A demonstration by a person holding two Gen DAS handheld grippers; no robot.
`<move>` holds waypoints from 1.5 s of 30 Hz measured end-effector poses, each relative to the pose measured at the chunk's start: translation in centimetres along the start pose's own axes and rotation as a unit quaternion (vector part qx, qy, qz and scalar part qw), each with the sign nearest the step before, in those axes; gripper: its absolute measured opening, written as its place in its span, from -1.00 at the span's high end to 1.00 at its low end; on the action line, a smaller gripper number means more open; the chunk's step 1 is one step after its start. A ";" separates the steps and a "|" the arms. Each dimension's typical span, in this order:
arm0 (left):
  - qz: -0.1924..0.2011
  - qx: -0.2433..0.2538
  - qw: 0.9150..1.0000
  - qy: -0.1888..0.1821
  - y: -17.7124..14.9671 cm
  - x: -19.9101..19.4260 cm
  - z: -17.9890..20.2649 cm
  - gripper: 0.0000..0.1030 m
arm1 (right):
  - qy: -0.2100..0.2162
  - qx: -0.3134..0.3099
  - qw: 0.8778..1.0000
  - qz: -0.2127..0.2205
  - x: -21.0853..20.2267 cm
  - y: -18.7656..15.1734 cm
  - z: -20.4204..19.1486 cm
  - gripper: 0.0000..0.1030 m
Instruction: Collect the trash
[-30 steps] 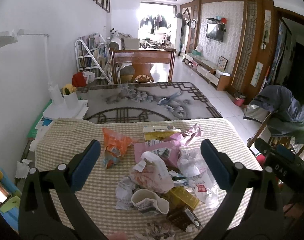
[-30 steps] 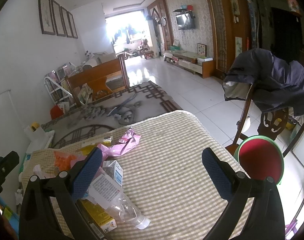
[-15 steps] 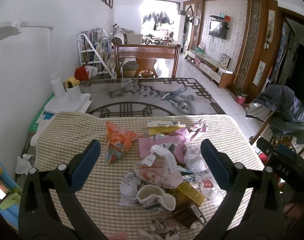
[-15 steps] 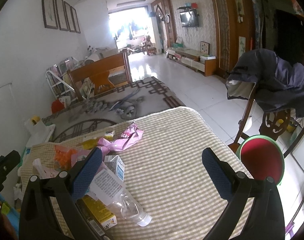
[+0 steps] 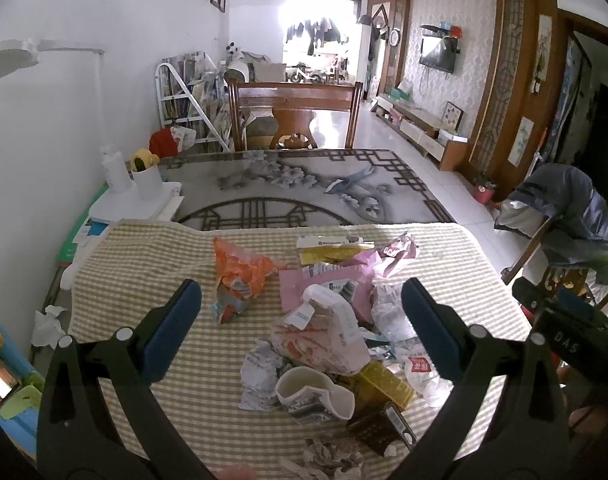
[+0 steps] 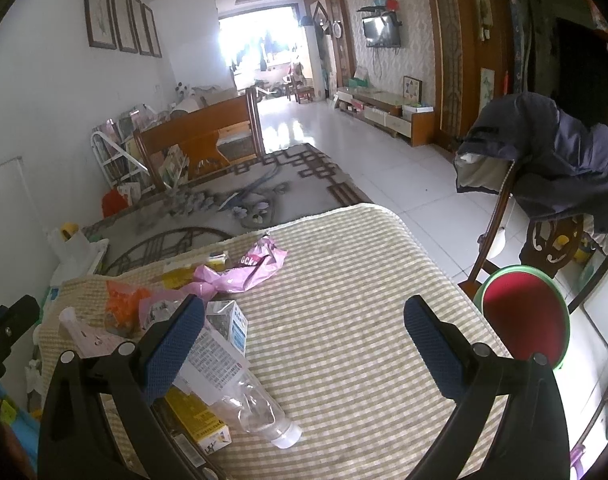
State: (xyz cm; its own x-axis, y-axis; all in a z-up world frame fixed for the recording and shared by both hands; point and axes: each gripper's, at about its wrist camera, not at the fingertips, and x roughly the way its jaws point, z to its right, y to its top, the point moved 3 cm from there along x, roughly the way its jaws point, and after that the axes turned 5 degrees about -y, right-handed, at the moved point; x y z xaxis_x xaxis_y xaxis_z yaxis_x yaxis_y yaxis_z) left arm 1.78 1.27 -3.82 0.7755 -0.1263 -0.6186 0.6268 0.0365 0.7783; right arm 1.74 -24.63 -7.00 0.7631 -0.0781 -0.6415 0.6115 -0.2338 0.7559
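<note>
A heap of trash lies on the checked tablecloth point(image 5: 136, 264): an orange wrapper point(image 5: 240, 272), a pink bag point(image 5: 323, 284), a crushed paper cup point(image 5: 315, 396), a yellow box point(image 5: 383, 384) and crumpled paper point(image 5: 260, 376). My left gripper point(image 5: 302, 328) hovers open above the heap, holding nothing. In the right wrist view a clear plastic bottle point(image 6: 256, 408), a small carton point(image 6: 232, 320) and a pink wrapper point(image 6: 248, 268) lie at the left. My right gripper point(image 6: 304, 344) stands open over bare cloth point(image 6: 343, 320), right of the bottle.
A red bin with a green rim point(image 6: 523, 316) stands on the floor right of the table. A chair with a dark jacket point(image 6: 551, 164) is beside it. White containers point(image 5: 144, 184) sit at the table's far left. A wooden chair point(image 5: 296, 116) stands beyond.
Both cameras have tilted or drawn back a little, so the trash sits slightly lower in each view. Both grippers stay open; nothing was picked up.
</note>
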 end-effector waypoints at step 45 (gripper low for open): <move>-0.247 0.050 0.951 -0.181 -16.2 0.9 -2.8 0.32 | 0.192 -0.169 0.960 -0.117 -0.6 -6.1 -8.6 -0.52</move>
State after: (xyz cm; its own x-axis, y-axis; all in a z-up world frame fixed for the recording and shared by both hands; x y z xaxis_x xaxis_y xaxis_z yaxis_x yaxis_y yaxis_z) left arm -7.41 3.33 -17.27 0.2997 -0.4376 -0.8477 0.8833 -0.2084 0.4199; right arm -0.63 -14.80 -10.09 0.5769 0.3159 -0.7532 0.7594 0.1322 0.6371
